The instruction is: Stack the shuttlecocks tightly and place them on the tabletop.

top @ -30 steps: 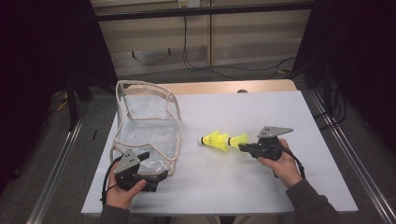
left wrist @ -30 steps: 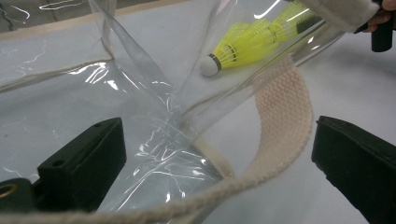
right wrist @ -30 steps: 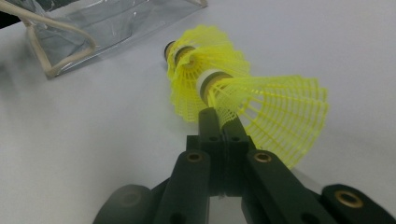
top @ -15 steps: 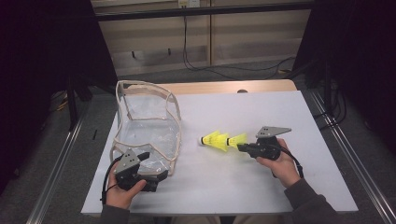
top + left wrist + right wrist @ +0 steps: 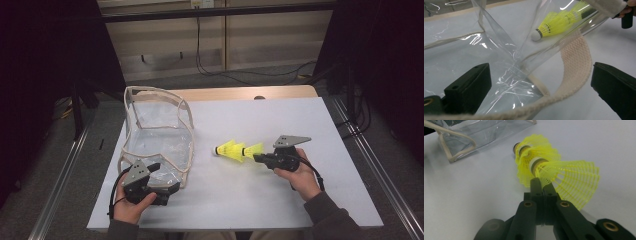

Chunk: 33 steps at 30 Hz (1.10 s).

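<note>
A stack of yellow plastic shuttlecocks [image 5: 234,149] lies on its side near the middle of the white table, cork end towards the bag. My right gripper [image 5: 258,158] is shut on the skirt rim of the rearmost one; in the right gripper view the shuttlecocks [image 5: 544,162] fan out just beyond the pinched jaws of the gripper [image 5: 542,185]. A clear plastic bag [image 5: 157,131] with cream webbing trim stands at the left. My left gripper [image 5: 169,187] is at its near corner, open, with bag film and strap [image 5: 574,60] between the wide jaws [image 5: 539,75]. Through the film I see the shuttlecocks [image 5: 559,21].
The white tabletop [image 5: 300,120] has free room to the right and front. A wooden edge [image 5: 240,93] runs along its back. Metal rails [image 5: 372,165] flank both sides, and cables [image 5: 225,70] lie on the floor behind.
</note>
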Tool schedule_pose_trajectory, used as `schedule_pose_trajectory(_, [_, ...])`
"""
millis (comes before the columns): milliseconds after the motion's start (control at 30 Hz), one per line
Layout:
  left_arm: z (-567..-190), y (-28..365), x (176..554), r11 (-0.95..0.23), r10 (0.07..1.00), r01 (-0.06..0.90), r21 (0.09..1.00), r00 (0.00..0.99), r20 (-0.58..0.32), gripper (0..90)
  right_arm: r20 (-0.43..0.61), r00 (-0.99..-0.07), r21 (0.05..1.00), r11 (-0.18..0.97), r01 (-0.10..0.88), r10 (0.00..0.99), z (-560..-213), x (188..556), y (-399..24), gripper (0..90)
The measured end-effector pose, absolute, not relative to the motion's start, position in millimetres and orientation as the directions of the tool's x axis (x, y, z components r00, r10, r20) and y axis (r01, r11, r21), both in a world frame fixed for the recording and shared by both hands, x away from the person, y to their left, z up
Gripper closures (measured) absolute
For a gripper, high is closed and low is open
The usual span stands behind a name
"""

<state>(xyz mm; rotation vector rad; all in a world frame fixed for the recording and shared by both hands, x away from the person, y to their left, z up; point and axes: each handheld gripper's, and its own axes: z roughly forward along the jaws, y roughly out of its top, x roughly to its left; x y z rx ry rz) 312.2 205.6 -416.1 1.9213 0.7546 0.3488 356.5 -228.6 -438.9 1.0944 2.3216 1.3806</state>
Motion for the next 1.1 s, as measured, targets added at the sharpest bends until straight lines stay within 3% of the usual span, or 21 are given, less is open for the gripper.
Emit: schedule_pose_trajectory(1100, [-416.1,205.7,312.2,-0.304,0.639,0.353,0.885,0.764,-0.085,3.0,0.168,-0.694,0.829,0.28,0.484,0.701,-442.1,360.9,-220.9,90.0])
